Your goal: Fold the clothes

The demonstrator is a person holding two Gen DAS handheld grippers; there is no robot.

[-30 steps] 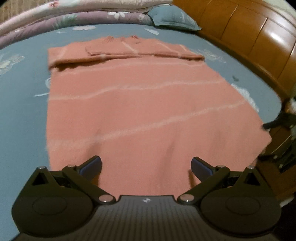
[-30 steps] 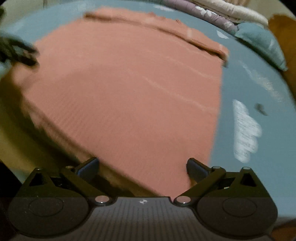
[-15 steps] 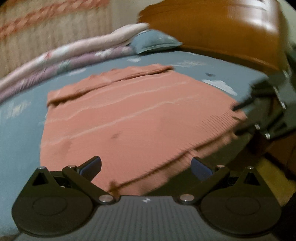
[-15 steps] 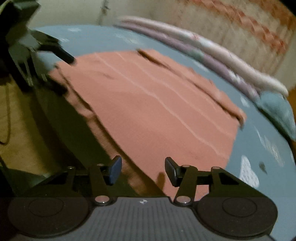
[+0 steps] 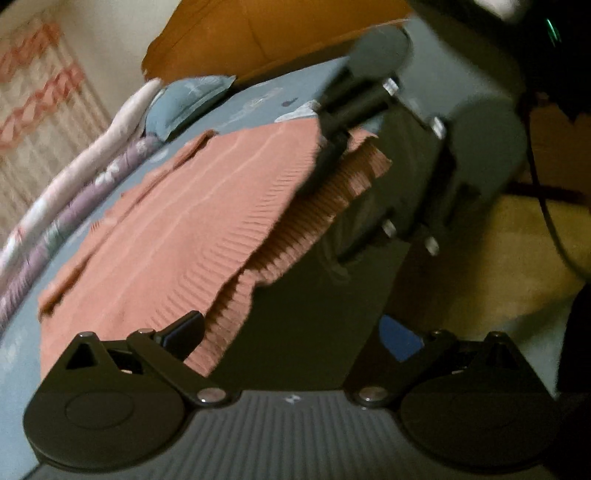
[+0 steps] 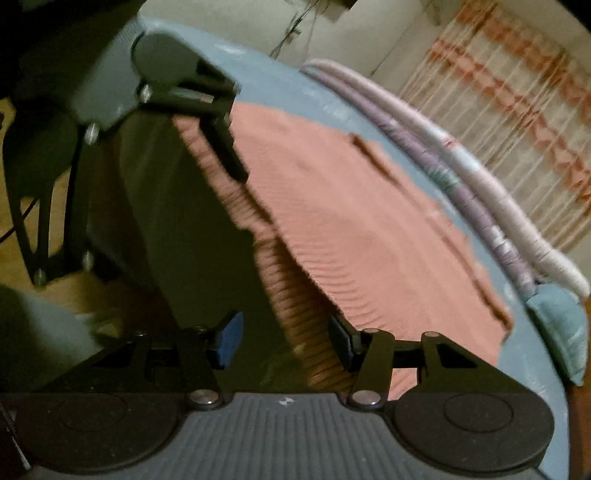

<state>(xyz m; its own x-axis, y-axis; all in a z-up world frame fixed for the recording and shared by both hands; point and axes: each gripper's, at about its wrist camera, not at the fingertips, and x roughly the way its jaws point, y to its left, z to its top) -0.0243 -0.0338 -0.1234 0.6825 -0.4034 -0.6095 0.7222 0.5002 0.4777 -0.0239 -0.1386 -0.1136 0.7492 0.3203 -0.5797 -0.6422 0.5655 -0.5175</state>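
Note:
A pink knit sweater (image 5: 177, 229) lies flat on the blue bed sheet (image 5: 258, 99), and its ribbed hem (image 6: 291, 317) hangs over the bed's near edge. My left gripper (image 5: 291, 336) is rolled sideways at the hem's left end and is wide open, with the hem edge just inside its left finger (image 5: 184, 332). My right gripper (image 6: 284, 343) stands about half open at the hem's right end. The ribbed hem sits between its pads, close to the right pad (image 6: 341, 347), and is not pinched. Each view shows the other gripper's finger (image 5: 328, 155) (image 6: 221, 147) lying over the hem.
Rolled quilts (image 6: 480, 184) and a blue pillow (image 5: 192, 99) lie along the far side of the bed. A wooden headboard (image 5: 277, 33) stands at one end. The dark side of the bed (image 5: 314, 314) drops to a yellowish floor (image 5: 498, 266). A cable (image 5: 543, 192) hangs nearby.
Both grippers rolled sideways and dropped from above the sweater to its hem at the bed edge. The right jaws narrowed from wide to about half. The hem now hangs over the edge.

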